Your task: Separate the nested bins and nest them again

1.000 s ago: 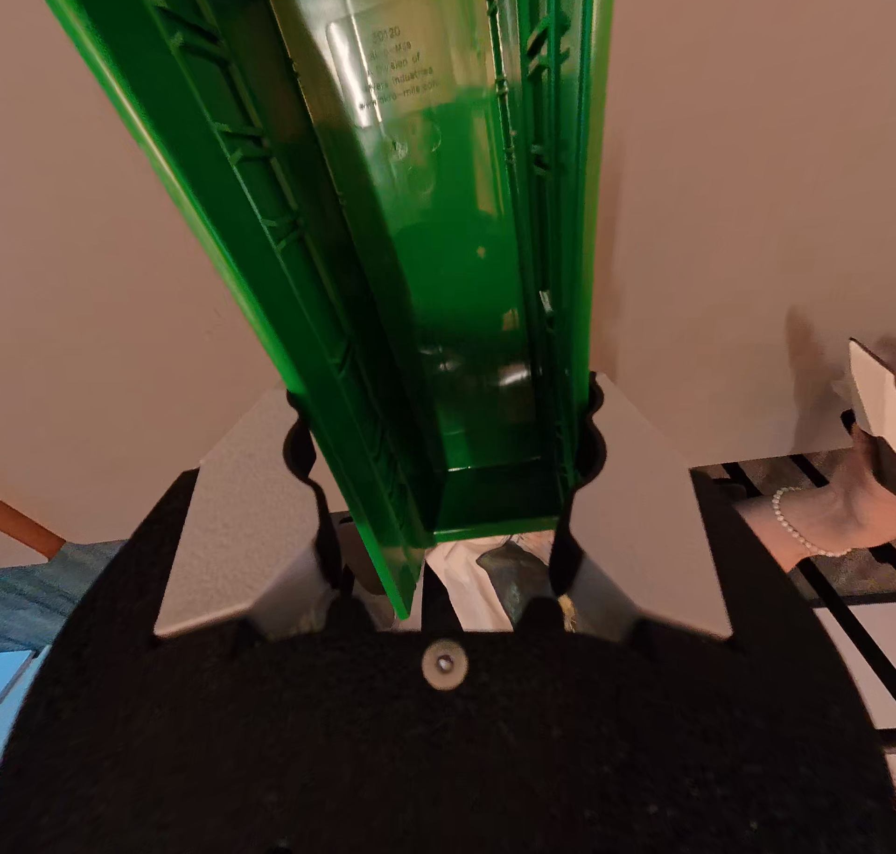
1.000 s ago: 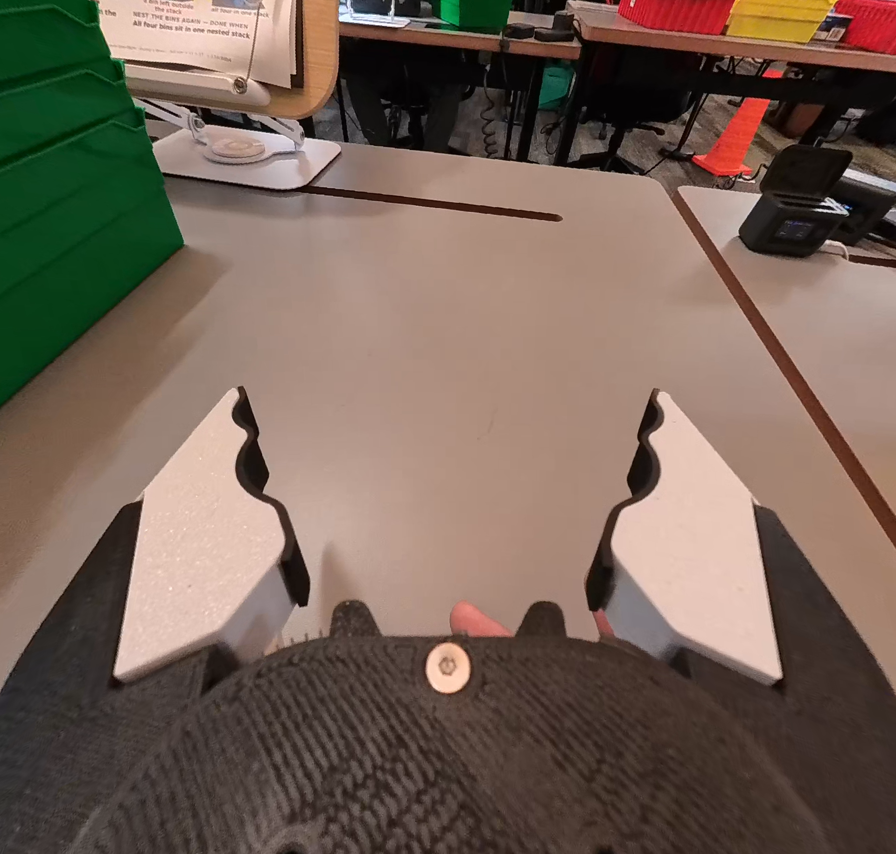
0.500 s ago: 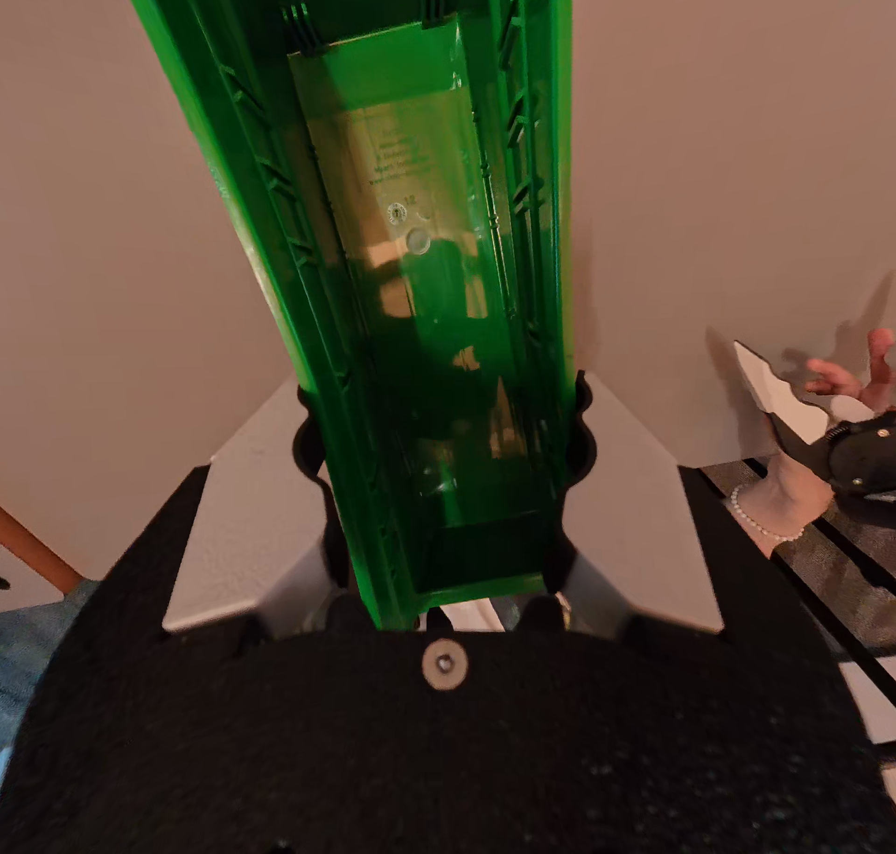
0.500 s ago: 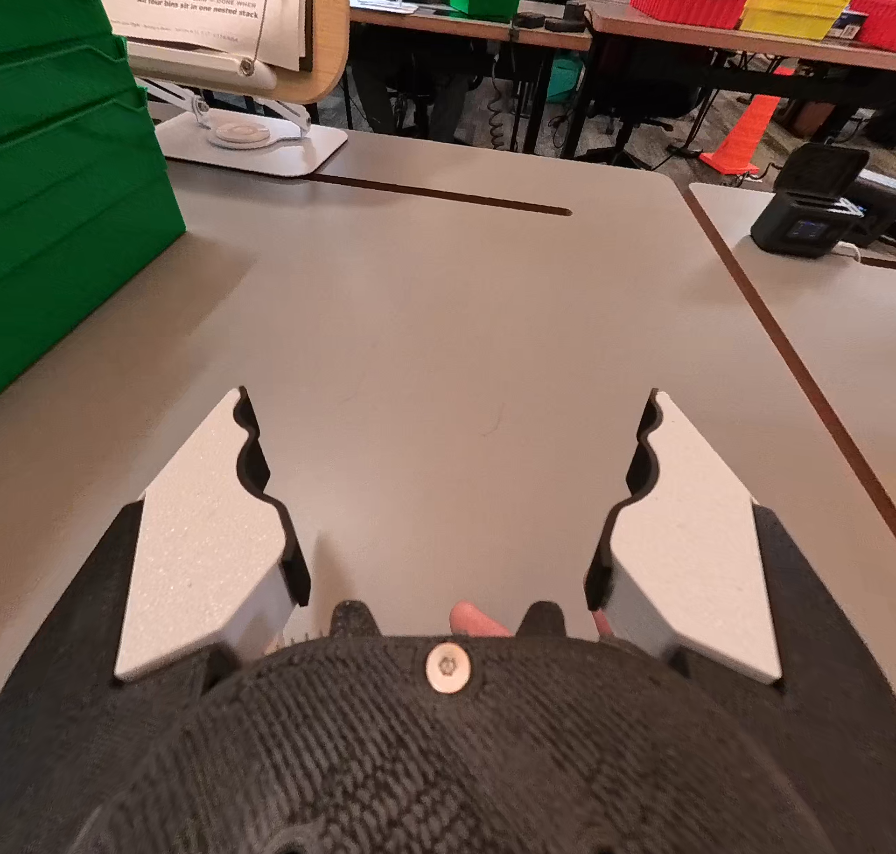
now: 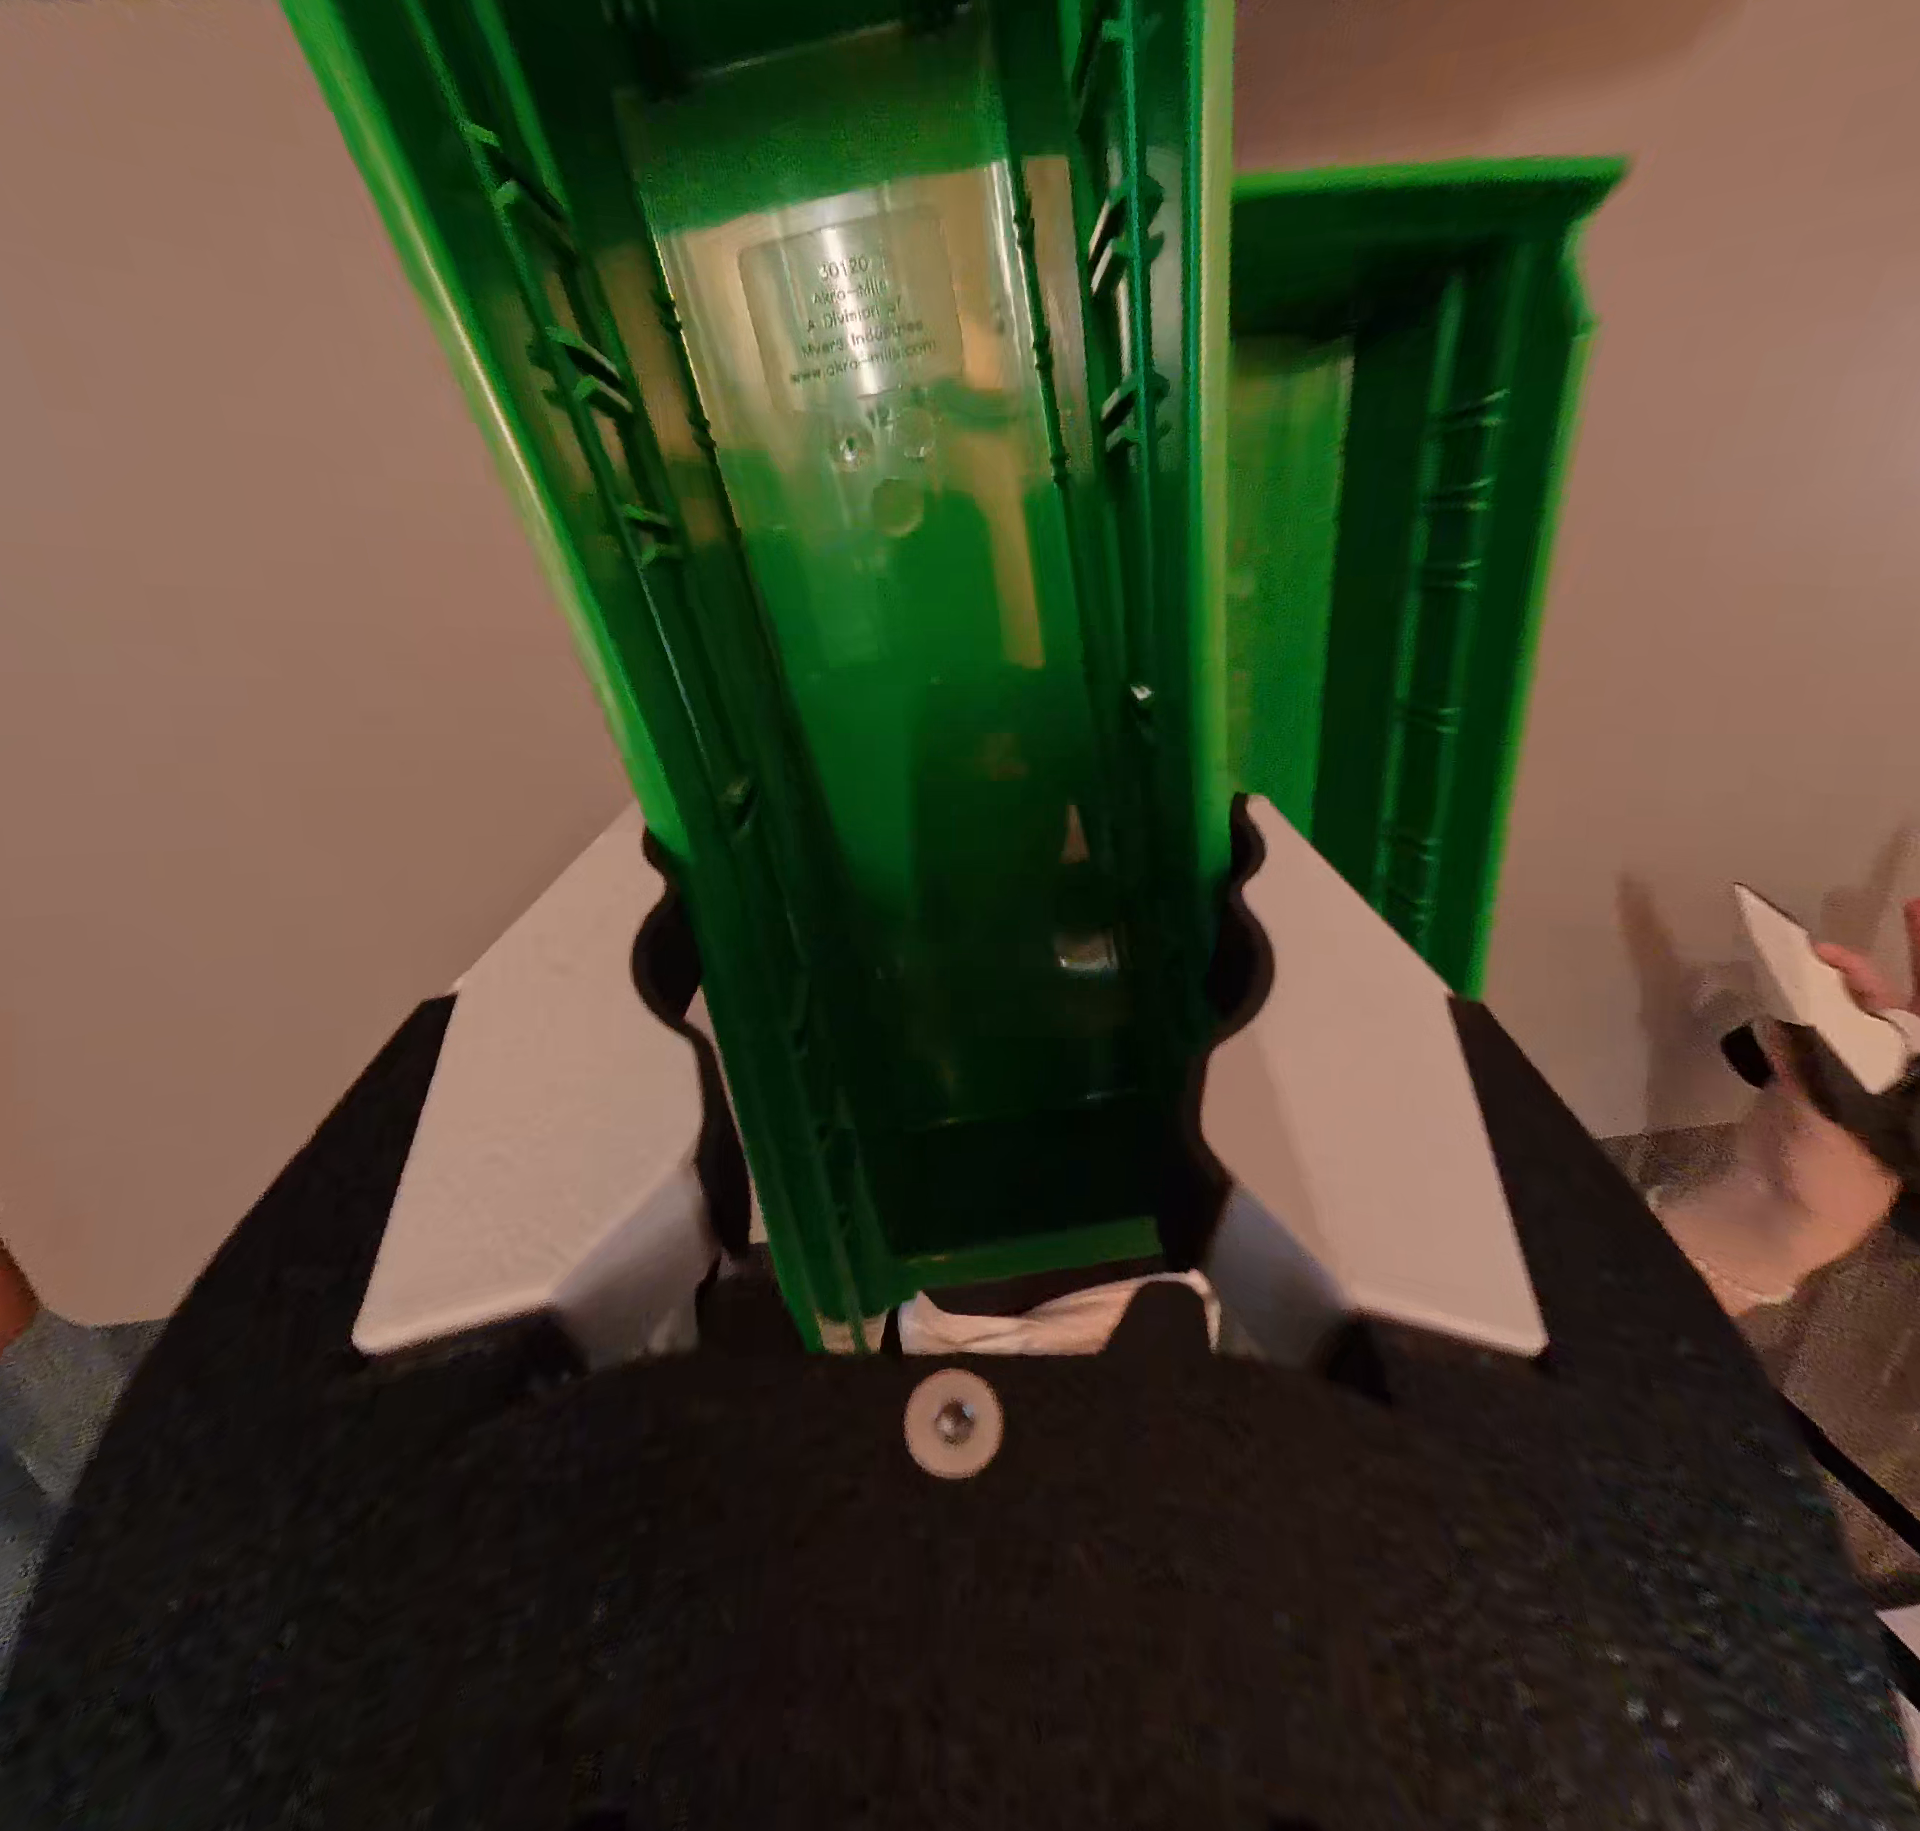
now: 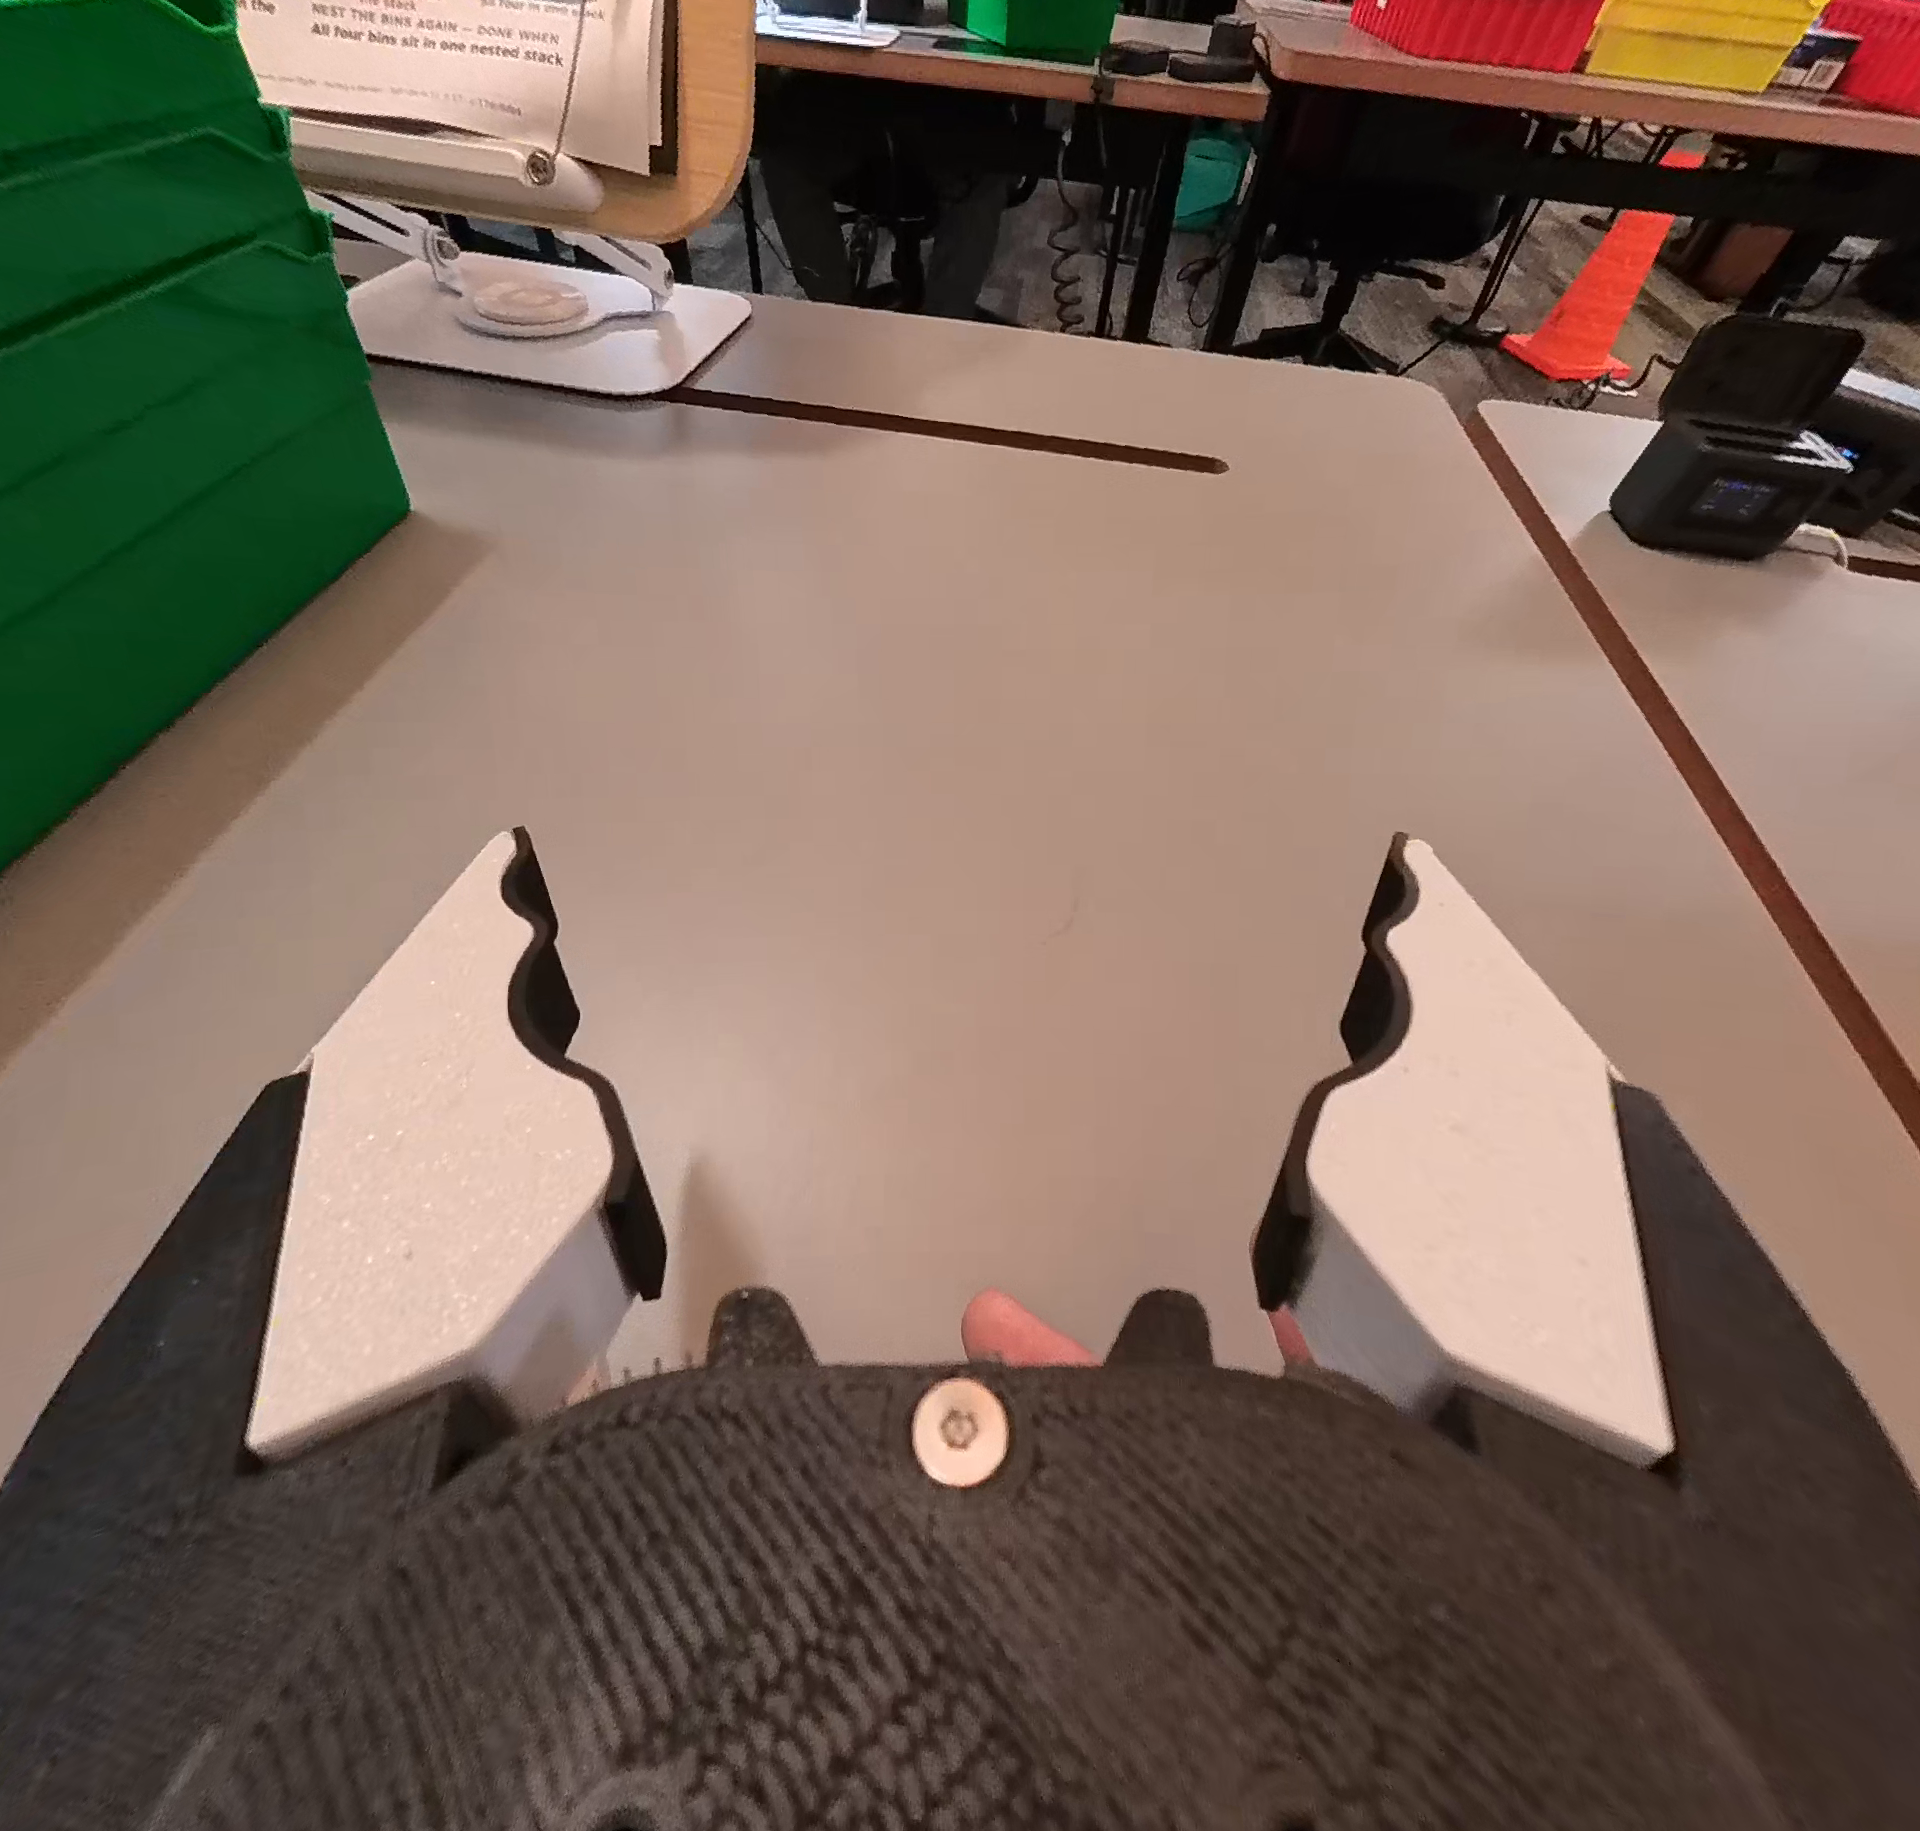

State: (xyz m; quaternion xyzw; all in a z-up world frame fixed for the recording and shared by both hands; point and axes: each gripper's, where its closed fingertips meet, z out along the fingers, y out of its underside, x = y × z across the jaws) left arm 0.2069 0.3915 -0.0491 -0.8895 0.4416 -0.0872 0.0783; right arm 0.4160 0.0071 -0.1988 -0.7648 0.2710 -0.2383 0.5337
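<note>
My left gripper (image 5: pixel 940 846) is shut on a green bin (image 5: pixel 894 555), with one finger on each long side wall. I look down into the bin's open inside, above the beige table. A second green bin (image 5: pixel 1403 555) lies on the table just right of it. In the right wrist view a stack of nested green bins (image 6: pixel 156 410) stands at the left edge of the table. My right gripper (image 6: pixel 961 846) is open and empty over bare tabletop, right of the stack. It also shows blurred at the far right of the left wrist view (image 5: pixel 1808 992).
A clipboard stand with an instruction sheet (image 6: pixel 499 46) stands behind the stack. A black device case (image 6: pixel 1756 451) sits on the neighbouring table at the right. A dark seam (image 6: pixel 956 431) crosses the table. Farther tables hold red and yellow bins (image 6: pixel 1579 15).
The held bin has shifted in the left wrist view, and a second green bin has come into sight to its right. The right gripper stays open and has drifted slightly toward the stack.
</note>
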